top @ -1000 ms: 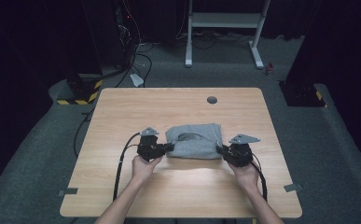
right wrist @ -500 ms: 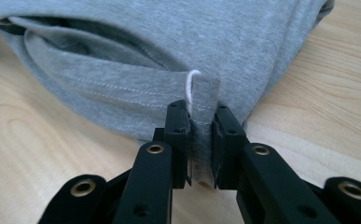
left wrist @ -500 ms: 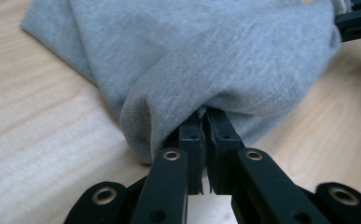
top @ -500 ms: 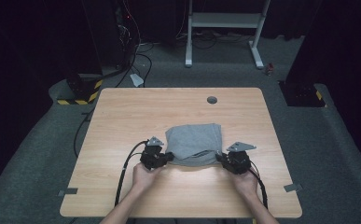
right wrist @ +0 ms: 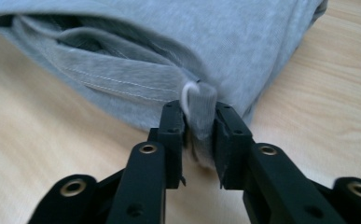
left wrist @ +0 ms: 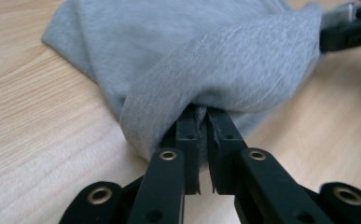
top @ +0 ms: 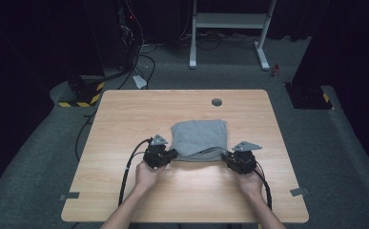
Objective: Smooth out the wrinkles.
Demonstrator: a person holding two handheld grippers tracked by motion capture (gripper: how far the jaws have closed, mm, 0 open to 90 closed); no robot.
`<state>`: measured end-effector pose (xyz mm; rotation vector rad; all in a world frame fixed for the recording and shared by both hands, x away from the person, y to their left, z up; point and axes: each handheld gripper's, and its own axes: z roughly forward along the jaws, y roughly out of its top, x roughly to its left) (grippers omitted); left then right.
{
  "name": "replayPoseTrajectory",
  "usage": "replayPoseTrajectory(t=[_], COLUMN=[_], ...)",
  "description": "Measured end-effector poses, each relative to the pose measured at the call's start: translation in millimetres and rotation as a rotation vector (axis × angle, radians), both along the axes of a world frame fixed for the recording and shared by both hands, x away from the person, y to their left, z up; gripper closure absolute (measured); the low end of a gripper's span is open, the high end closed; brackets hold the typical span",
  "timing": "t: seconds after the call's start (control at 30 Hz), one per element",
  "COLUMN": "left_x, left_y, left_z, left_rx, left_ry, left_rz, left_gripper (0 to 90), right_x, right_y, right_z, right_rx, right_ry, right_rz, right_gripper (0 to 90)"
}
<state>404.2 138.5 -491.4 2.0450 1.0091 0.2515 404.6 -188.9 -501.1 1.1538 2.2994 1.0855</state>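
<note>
a: where is the folded grey garment (top: 200, 138) sitting?

b: on the wooden table (top: 125, 124), a little toward the person's side of the middle, with the round grommet hole (top: 216, 102) at about 12 o'clock from it, well apart.

a: and the left gripper (top: 171, 154)?

b: at the garment's 7 o'clock corner. in the left gripper view its jaws stand nearly together, pinching a fold of the grey cloth (left wrist: 243, 70) that drapes over their tips. they have just been opening a touch, cloth between them.

a: the right gripper (top: 226, 156)?

b: at the 5 o'clock corner. in the right gripper view the jaws pinch a bunched cuff-like end (right wrist: 201, 109) with a white thread loop; they have just been opening too, fabric between them.

a: the hands?

b: the left hand (top: 146, 174) and right hand (top: 250, 181) come in from 6 o'clock.
</note>
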Motion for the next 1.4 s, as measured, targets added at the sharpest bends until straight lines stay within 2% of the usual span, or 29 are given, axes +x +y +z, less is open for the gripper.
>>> replayPoseTrajectory(t=[0.17, 0.33, 0.5, 0.57, 0.63, 0.77, 0.83, 0.9, 1.0, 1.07, 1.17, 1.23, 1.27, 1.3, 1.4], left_x=[-13.8, -21.8, -27.6, -29.4, -31.6, -36.7, -39.2, -37.8, -30.7, -23.0, -11.4, -7.6, -7.6, -4.7, -2.1], left_y=[2.2, 5.5, 9.4, 12.3, 15.7, 20.8, 20.7, 19.8, 15.8, 10.8, 3.3, 2.4, 2.4, 1.4, -0.2], left_z=[-4.5, -8.2, -6.9, -4.8, -1.5, 8.7, 12.0, 13.3, 10.0, 6.4, 1.1, 0.3, 0.3, 0.0, -2.5], left_rx=[0.007, 0.015, 0.005, 0.018, 0.013, 0.007, 0.013, 0.041, 0.037, 0.063, 0.063, 0.032, 0.032, -0.006, -0.005], left_ry=[0.016, 0.022, 0.027, 0.022, 0.017, -0.008, -0.024, -0.04, -0.033, -0.033, -0.02, -0.024, -0.024, -0.019, -0.002], left_rz=[-0.026, -0.038, -0.052, -0.05, -0.045, -0.038, -0.022, -0.008, 0.009, 0.023, 0.037, 0.056, 0.056, 0.052, 0.036], left_gripper=[80.1, 80.1, 85.5, 86.9, 87.3, 87.4, 84.9, 79.2, 72.9, 67.3, 65.2, 67.5, 71.1, 76.0, 86.6], right_x=[-13.8, -21.0, -28.5, -30.6, -31.7, -34.4, -36.3, -37.2, -33.5, -28.7, -17.5, -11.2, -9.3, -7.2, -6.2], right_y=[-4.7, -7.2, -7.7, -9.1, -13.6, -21.2, -23.8, -24.4, -21.1, -15.8, -8.1, -6.7, -6.4, -6.1, -5.1], right_z=[-4.4, -8.8, -7.9, -8.2, -8.8, -4.1, 1.2, 6.6, 14.0, 15.5, 11.6, 6.6, 4.8, 2.7, 0.9], right_rx=[-0.036, -0.033, -0.073, -0.08, -0.052, -0.018, 0.002, 0.025, 0.034, 0.014, -0.023, -0.01, -0.008, -0.004, -0.009], right_ry=[0.002, 0.032, 0.031, 0.056, 0.08, 0.081, 0.064, 0.052, 0.03, 0.031, 0.056, 0.09, 0.098, 0.111, 0.115], right_rz=[0.016, 0.028, 0.054, 0.064, 0.064, 0.057, 0.052, 0.042, 0.015, 0.004, -0.021, -0.044, -0.049, -0.05, -0.041], right_gripper=[73.6, 74.5, 70.9, 69.0, 68.4, 66.7, 65.3, 63.5, 63.3, 63.3, 60.7, 60.3, 62.2, 67.3, 81.2])
